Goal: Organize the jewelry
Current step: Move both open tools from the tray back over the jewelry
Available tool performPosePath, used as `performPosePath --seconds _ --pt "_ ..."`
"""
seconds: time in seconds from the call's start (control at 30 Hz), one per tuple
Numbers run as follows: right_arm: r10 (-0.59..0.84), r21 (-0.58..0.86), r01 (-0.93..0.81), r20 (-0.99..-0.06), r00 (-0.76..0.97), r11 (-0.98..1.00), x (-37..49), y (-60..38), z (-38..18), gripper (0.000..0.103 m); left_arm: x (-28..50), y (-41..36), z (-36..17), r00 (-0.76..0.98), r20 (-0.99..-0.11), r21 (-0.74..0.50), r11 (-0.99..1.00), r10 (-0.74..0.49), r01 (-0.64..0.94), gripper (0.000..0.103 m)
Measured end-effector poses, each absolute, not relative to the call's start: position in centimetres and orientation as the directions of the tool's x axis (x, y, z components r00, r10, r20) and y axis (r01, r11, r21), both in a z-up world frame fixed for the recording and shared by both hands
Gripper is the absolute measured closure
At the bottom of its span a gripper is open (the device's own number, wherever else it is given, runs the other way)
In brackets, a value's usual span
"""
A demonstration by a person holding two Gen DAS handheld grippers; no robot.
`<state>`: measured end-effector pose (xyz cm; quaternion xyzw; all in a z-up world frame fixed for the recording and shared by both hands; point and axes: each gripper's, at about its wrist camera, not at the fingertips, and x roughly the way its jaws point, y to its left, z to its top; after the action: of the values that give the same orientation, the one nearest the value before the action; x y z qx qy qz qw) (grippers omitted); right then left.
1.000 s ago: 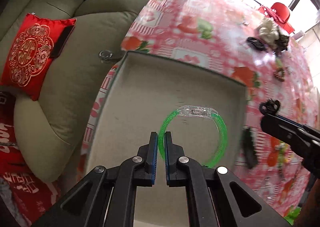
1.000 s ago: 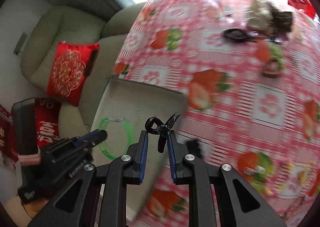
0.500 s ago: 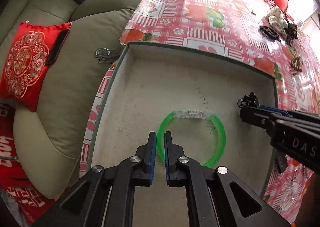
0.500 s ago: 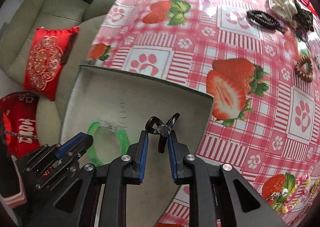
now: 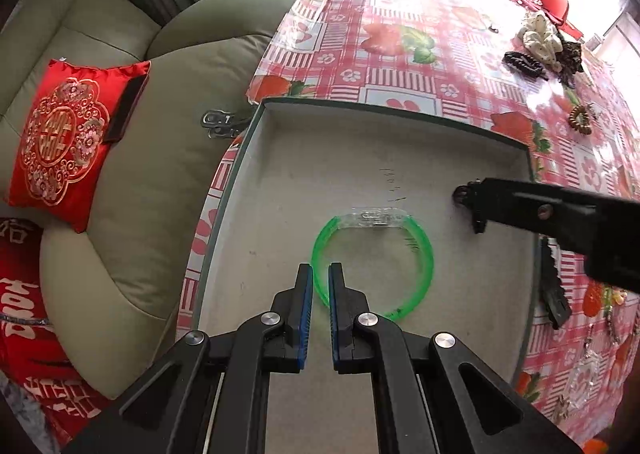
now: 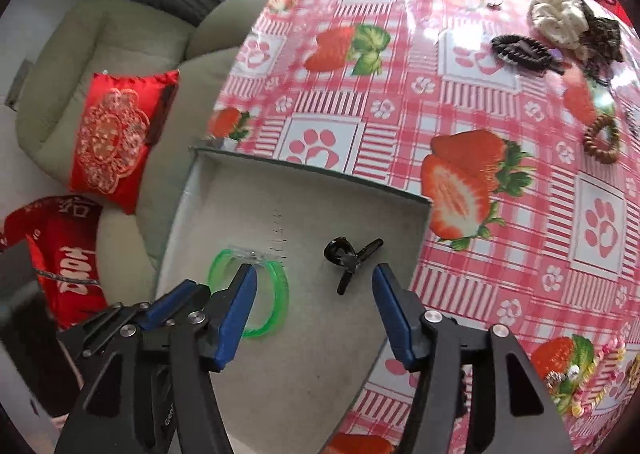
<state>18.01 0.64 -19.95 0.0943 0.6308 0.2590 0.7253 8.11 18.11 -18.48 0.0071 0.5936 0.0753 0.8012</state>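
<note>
While my left gripper (image 5: 318, 286) sits low in the grey tray (image 5: 360, 142), its blue-padded fingers are drawn close around the near-left part of the green bangle (image 5: 416, 254), which lies flat on the tray floor; from this angle I cannot be sure the pads actually press the band. My right gripper (image 6: 316, 278) has its fingers spread wide and holds nothing. The small black hair clip (image 6: 348, 254) lies on the tray floor just ahead, between the spread tips and to the right of the bangle. Outside the tray, on the strawberry tablecloth (image 6: 400, 102), I see a black comb clip (image 6: 520, 52), a cream scrunchie (image 6: 560, 14) and a brown coil hair tie (image 6: 602, 138) well apart at the far side.
</note>
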Motion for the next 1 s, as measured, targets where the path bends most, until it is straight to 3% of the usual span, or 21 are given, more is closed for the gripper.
performPosePath --seconds 0.17,0.23,0.27,0.57,0.63,0.7,1.0 --pt "0.486 0.452 -0.222 -0.864 0.13 0.864 16.7 -2.1 -18.5 0.025 7.7 17.7 -17.6 0.299 -0.948 0.075 0.991 0.105 -0.11 0.089" --pt "0.478 0.449 -0.196 -0.867 0.143 0.872 16.2 -3.2 -18.2 0.023 7.6 17.6 -17.3 0.301 -0.949 0.068 0.992 0.098 -0.108 0.04" --pt "0.473 0.446 -0.181 -0.869 0.147 0.876 15.9 -3.9 -18.2 0.023 7.5 17.4 -17.1 0.305 -0.947 0.073 0.991 0.104 -0.111 0.0" --pt "0.428 0.426 -0.049 -0.885 0.184 0.903 13.0 -10.3 -18.1 0.022 8.0 14.8 -15.6 0.357 -0.922 0.143 0.988 0.151 -0.051 0.0" --pt "0.415 0.419 -0.024 -0.888 0.197 0.908 12.5 -11.3 -17.9 0.015 8.3 14.3 -15.2 0.364 -0.917 0.157 0.986 0.164 -0.05 0.0" --pt "0.405 0.414 0.001 -0.89 0.211 0.91 12.1 -12.4 -17.7 0.015 8.7 13.8 -14.9 0.361 -0.917 0.171 0.985 0.172 -0.033 0.0" --pt "0.356 0.384 0.101 -0.908 0.221 0.918 9.6 -16.8 -18.0 0.013 8.8 9.6 -15.5 0.313 -0.948 0.092 0.991 0.059 0.092 0.0"
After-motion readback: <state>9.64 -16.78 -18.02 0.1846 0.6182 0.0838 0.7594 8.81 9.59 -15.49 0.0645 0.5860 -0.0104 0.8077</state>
